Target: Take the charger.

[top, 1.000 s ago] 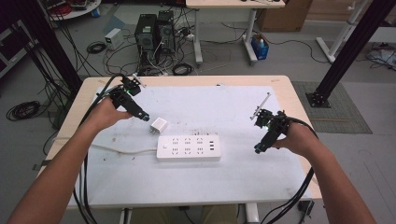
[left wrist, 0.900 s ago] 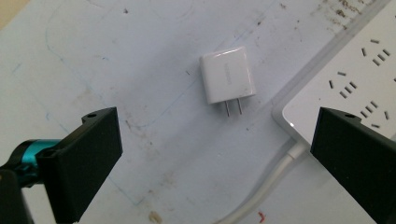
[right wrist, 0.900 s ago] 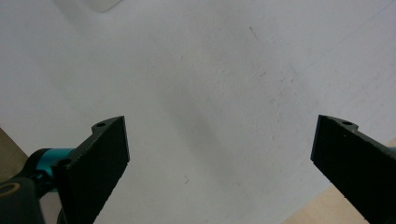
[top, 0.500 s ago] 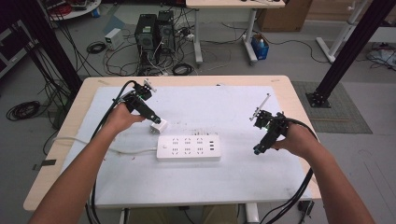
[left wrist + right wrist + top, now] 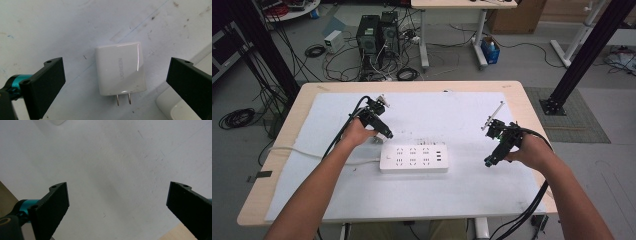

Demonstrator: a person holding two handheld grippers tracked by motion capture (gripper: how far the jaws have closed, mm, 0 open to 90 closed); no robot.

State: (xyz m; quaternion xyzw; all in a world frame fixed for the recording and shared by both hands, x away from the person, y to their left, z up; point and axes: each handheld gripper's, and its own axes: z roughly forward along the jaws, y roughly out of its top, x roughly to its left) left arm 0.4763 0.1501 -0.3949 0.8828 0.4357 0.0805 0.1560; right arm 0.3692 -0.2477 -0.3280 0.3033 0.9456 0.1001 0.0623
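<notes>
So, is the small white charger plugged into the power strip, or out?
Out. The small white charger lies flat on the mat between the open left gripper, prongs bare.

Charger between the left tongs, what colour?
White charger, grey lettering, metal prongs; clearest in the left gripper view.

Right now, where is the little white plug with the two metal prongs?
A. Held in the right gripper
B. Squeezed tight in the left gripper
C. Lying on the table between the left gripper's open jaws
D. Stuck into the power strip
C: in the left gripper view the white plug lies flat on the table, and the left gripper has its jaws wide apart on either side, not touching it.
</notes>
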